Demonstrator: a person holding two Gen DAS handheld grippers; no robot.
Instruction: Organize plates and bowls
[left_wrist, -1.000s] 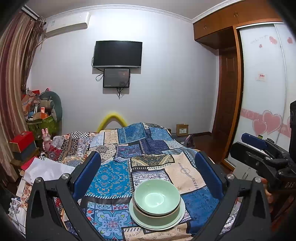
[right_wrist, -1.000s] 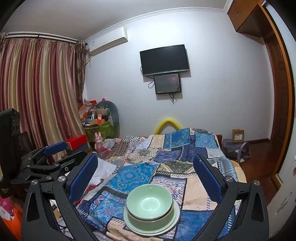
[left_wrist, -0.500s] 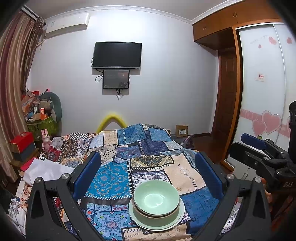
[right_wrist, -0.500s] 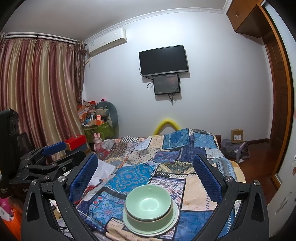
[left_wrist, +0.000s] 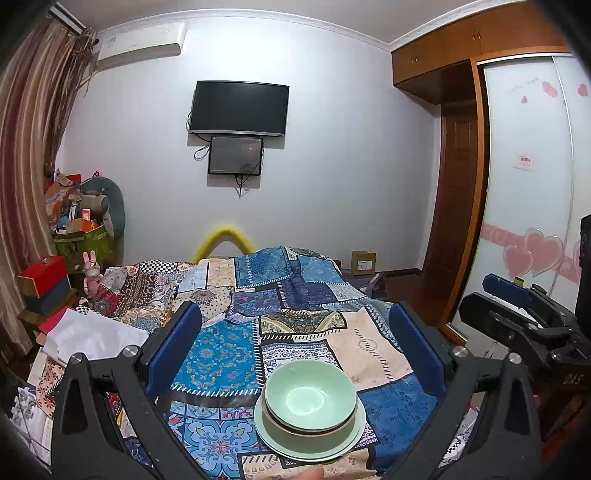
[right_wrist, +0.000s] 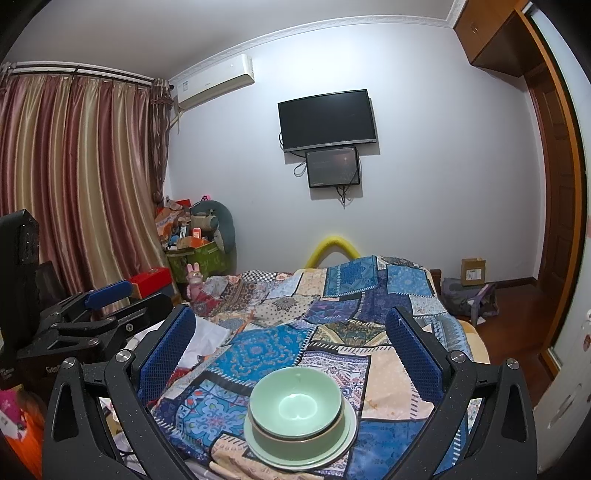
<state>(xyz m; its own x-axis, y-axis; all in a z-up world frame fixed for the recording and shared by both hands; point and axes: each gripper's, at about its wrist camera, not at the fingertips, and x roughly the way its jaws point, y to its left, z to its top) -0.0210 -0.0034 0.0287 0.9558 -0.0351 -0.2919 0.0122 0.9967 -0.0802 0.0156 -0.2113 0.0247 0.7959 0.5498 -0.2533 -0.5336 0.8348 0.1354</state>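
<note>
Nearest, both hand-held grippers, left and right, hang released and empty. Just beyond, two nested green bowls sit on a green plate near the bed's front edge. Soft bedding could tip the stack if nudged.

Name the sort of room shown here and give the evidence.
A bedroom, most likely: a bed under a patchwork quilt, a wall-mounted television, and a sliding wardrobe door with heart stickers.
</note>
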